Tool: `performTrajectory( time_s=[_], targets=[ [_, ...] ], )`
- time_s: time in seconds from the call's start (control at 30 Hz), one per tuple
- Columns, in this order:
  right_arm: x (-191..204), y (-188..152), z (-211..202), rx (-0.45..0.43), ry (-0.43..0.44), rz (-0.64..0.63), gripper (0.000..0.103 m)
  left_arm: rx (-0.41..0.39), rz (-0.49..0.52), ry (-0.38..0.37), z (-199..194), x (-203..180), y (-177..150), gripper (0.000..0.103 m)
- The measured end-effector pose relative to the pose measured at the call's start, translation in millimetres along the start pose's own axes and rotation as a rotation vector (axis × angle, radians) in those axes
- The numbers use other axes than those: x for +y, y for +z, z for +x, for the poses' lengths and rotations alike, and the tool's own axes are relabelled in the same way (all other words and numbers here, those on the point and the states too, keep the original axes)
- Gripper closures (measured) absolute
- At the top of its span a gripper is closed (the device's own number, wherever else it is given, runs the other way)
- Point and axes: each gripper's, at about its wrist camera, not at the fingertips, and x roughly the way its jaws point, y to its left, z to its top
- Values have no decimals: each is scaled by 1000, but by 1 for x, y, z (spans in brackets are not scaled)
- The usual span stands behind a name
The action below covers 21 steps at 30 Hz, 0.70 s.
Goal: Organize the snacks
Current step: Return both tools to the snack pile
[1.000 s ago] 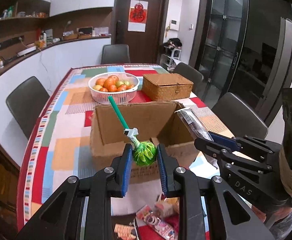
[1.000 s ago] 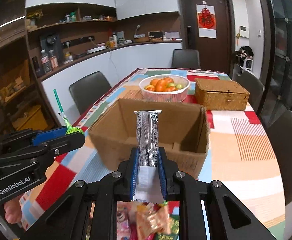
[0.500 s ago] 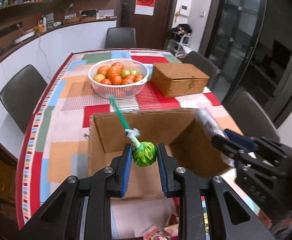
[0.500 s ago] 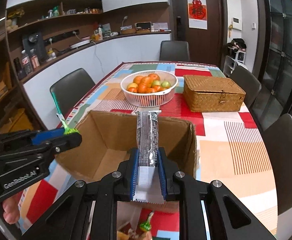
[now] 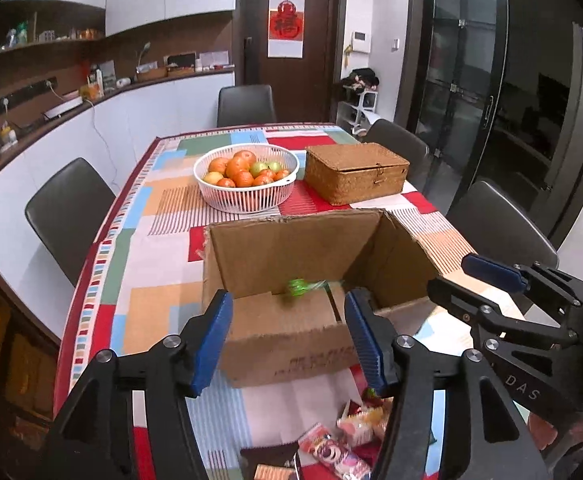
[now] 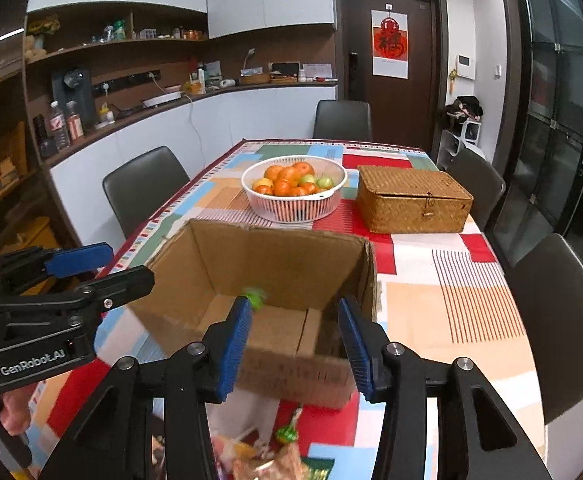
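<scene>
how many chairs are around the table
4 dark padded chairs show: one at the far end, one on the left side, two on the right side, far and near. The near end is out of view, so more may be hidden.

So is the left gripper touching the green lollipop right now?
Apart. The left wrist view shows the left gripper with opening jaws clear of the blurred green lollipop inside the cardboard box.
</scene>
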Motion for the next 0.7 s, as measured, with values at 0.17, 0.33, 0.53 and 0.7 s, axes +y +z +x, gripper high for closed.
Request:
performTrajectory(
  time_s=[0.17,0.33,0.53,0.7],
  targets=[
    [12,-16,-19,-12,12,-18,52,-47,-7,31,-31,0,-24,40],
    [26,-34,-39,-52,10,-48,47,-48,-35,43,-49,4,-45,36],
    [39,-55,-54,-63,18,-74,44,-38,-52,59,-63,4,-72,31],
    [42,-76,-56,-20,39,-65,44,-11,-53,59,-67,0,-96,29]
  ],
)
